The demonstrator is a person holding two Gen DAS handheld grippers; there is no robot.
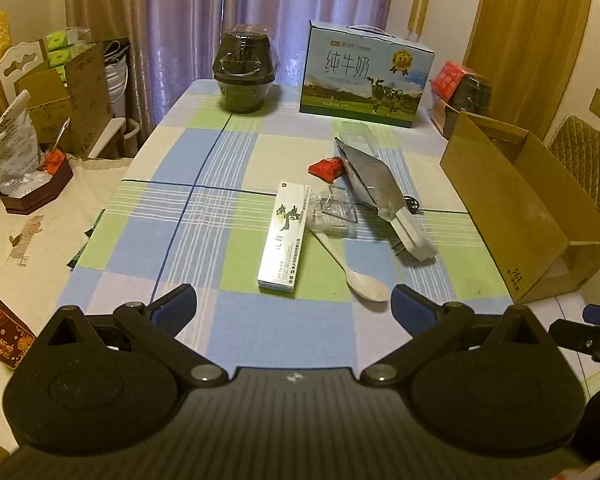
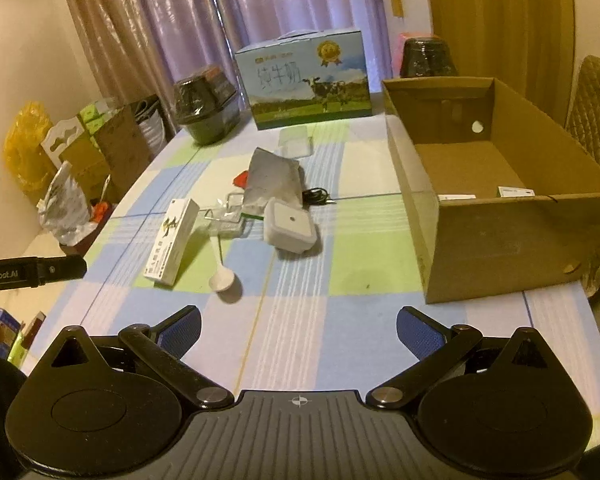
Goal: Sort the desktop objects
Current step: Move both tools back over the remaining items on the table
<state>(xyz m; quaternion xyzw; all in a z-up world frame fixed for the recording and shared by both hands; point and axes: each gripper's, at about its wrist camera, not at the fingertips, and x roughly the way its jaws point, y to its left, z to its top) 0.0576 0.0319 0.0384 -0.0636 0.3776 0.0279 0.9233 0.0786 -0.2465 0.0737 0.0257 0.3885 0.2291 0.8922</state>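
Both tongs, left tongs and right tongs, gape empty; spoon near, cardboard box right, awaiting sorted items.

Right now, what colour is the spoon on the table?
The spoon is white, maybe slightly cream. It shows best in the left wrist view.

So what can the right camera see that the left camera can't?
Only the right wrist view looks down into the cardboard box, where small white packages lie, and shows the square white device's top. Only the left wrist view shows the red packet clearly. Both show the spoon, the long white carton, the milk box and open tools.
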